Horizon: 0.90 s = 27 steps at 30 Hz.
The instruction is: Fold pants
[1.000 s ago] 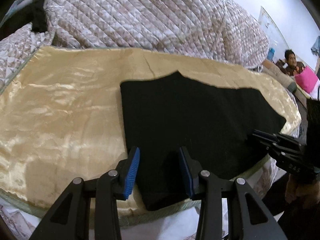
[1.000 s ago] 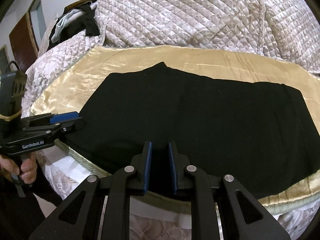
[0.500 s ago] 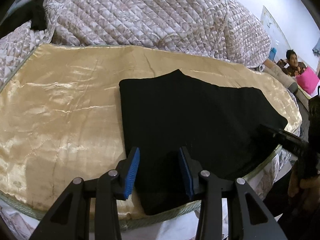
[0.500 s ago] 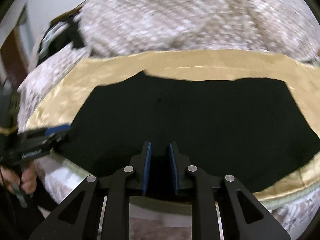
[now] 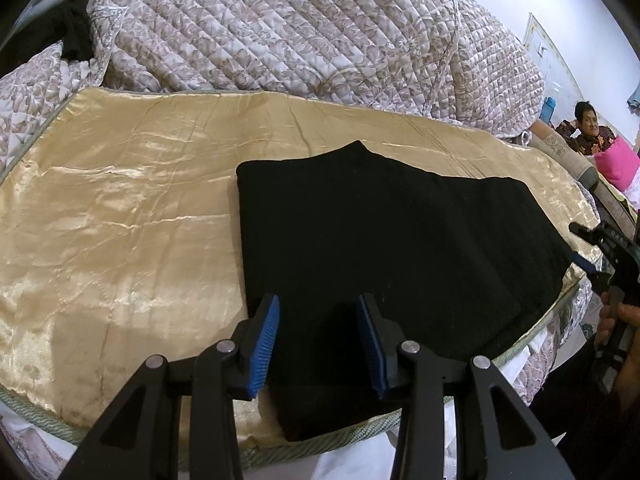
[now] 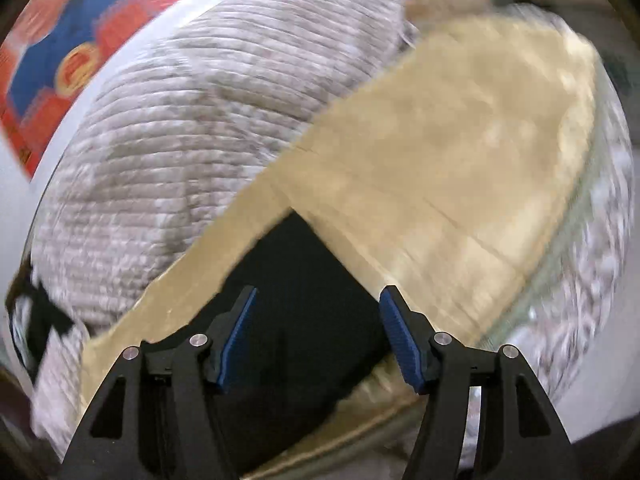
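The black pants (image 5: 384,256) lie folded flat on the gold satin sheet (image 5: 120,216). My left gripper (image 5: 318,344) is open and empty, just above the near left end of the pants. My right gripper (image 6: 316,332) is open and empty over the right end of the pants (image 6: 304,280); its view is blurred and tilted. It also shows at the right edge of the left wrist view (image 5: 588,256), beside the pants' right end.
A quilted patterned blanket (image 5: 300,28) is heaped behind the sheet. Dark clothes (image 5: 76,36) lie at the back left. A person (image 5: 588,128) sits at the far right by a pink cushion (image 5: 618,160). The bed's front edge (image 5: 340,436) runs just below the pants.
My right gripper has opened from shut and swung to the right end of the pants, tilting its view. My left gripper has stayed open and shifted only slightly.
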Available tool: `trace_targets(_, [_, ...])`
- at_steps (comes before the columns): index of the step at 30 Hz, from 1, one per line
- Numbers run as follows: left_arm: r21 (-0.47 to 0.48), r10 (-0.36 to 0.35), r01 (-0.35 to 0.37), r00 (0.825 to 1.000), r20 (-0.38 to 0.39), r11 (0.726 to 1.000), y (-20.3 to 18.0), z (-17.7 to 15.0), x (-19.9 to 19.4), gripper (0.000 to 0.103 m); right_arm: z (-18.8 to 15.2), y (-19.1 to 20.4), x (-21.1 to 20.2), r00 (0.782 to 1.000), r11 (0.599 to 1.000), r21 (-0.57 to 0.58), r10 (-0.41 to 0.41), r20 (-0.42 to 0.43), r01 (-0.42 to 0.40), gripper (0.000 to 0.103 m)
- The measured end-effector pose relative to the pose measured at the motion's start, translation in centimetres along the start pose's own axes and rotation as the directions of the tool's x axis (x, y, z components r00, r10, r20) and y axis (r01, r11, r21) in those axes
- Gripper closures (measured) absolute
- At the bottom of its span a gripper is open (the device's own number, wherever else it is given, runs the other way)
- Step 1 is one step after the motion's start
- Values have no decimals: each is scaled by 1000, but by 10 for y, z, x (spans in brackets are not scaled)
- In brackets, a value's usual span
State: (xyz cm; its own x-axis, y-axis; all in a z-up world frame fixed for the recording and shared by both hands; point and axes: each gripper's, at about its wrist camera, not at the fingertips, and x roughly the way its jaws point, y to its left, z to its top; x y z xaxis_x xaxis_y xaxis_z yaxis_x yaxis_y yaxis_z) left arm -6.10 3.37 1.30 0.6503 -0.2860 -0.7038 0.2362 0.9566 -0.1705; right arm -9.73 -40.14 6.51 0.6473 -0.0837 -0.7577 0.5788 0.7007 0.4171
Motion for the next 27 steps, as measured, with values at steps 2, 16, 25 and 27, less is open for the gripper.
trace_targets(2, [3, 2, -2, 1000, 0, 1000, -1, 1, 2, 60, -5, -6, 3, 999, 999, 32, -25, -35, 26, 41])
trace_targets(16, [-1, -2, 2, 1000, 3, 1000, -1, 2, 2, 60, -5, -3, 22, 996, 997, 63, 52, -68, -47, 53])
trace_targets(25, [-51, 7, -5, 999, 35, 999, 8, 8, -6, 60, 7, 37, 14, 984, 985, -59, 161, -77, -165, 81])
trace_targets(27, [-72, 18, -15, 999, 37, 997, 13, 9, -7, 60, 9, 54, 8, 976, 973, -93, 204, -83, -211, 82])
